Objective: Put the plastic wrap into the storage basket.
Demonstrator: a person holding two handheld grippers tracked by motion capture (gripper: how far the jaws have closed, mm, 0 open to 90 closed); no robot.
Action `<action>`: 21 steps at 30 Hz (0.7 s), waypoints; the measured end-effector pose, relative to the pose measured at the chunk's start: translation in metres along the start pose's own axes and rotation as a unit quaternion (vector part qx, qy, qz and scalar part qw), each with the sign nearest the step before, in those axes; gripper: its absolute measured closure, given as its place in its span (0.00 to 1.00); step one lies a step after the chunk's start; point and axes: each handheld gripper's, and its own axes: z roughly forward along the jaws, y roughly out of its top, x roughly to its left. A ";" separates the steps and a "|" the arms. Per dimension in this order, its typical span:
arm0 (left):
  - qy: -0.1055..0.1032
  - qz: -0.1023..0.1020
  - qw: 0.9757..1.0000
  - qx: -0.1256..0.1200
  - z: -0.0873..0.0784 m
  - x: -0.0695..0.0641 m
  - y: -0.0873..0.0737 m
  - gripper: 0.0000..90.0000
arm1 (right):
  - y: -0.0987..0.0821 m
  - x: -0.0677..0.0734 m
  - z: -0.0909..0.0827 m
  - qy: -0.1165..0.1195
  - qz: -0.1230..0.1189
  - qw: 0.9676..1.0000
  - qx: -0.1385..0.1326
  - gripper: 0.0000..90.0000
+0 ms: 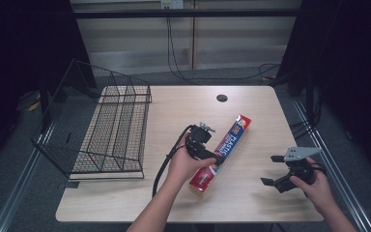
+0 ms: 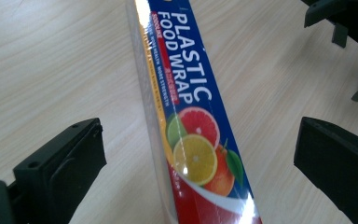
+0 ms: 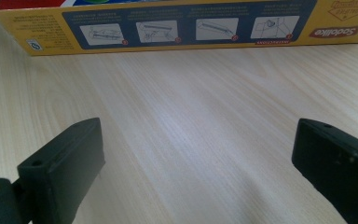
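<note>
A long plastic food wrap box [image 1: 230, 140] lies diagonally on the middle of the wooden table [image 1: 251, 198]. Its top is blue and red with citrus fruit printed on it [image 2: 191, 116]. My left gripper [image 1: 211, 155] is open just above the box's near half, one jaw on each side of it [image 2: 196, 140], not touching it. My right gripper [image 1: 270, 169] is open over bare table to the right of the box, nothing between its jaws [image 3: 196, 140]. It faces the box's yellow side with instruction pictures [image 3: 177, 28]. The right gripper [image 2: 345, 37] also appears at the top right of the left gripper view.
A black wire basket [image 1: 111, 130] stands on the left part of the table, tilted open toward the left. A dark round hole [image 1: 221, 98] sits near the table's far edge. Cables run over the floor behind the table.
</note>
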 end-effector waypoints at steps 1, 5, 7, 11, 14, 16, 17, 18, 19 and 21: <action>0.000 -0.003 1.000 -0.003 0.002 -0.001 0.001 0.02 | 0.000 0.000 0.000 0.000 0.000 1.000 0.000 0.02; 0.003 -0.008 1.000 0.005 0.008 -0.001 0.004 0.03 | 0.000 0.000 0.000 -0.001 -0.001 1.000 0.001 0.02; 0.007 -0.004 1.000 0.004 0.010 -0.002 0.006 0.04 | 0.000 0.000 0.000 -0.001 0.000 1.000 0.000 0.02; 0.007 -0.006 1.000 0.013 0.016 -0.002 0.009 0.06 | 0.000 0.000 0.000 -0.002 0.002 1.000 0.000 0.02; 0.017 -0.003 1.000 0.017 0.019 -0.003 0.012 0.07 | 0.000 -0.001 -0.001 -0.005 0.003 1.000 -0.002 0.02; 0.017 -0.001 1.000 0.020 0.021 -0.004 0.013 0.09 | -0.001 -0.002 -0.001 -0.005 0.003 1.000 -0.001 0.02; 0.016 0.003 1.000 0.021 0.022 -0.004 0.014 0.10 | -0.001 -0.002 -0.001 -0.005 0.003 1.000 0.000 0.02; 0.016 -0.002 1.000 0.021 0.024 -0.005 0.015 0.10 | -0.001 -0.002 -0.001 -0.005 0.003 1.000 -0.001 0.02; 0.017 0.002 0.999 0.028 0.024 -0.006 0.016 0.11 | -0.001 -0.001 -0.001 -0.005 0.003 1.000 -0.001 0.02; 0.020 0.001 0.999 0.031 0.028 -0.006 0.017 0.12 | 0.000 -0.001 -0.001 -0.006 0.001 1.000 -0.001 0.02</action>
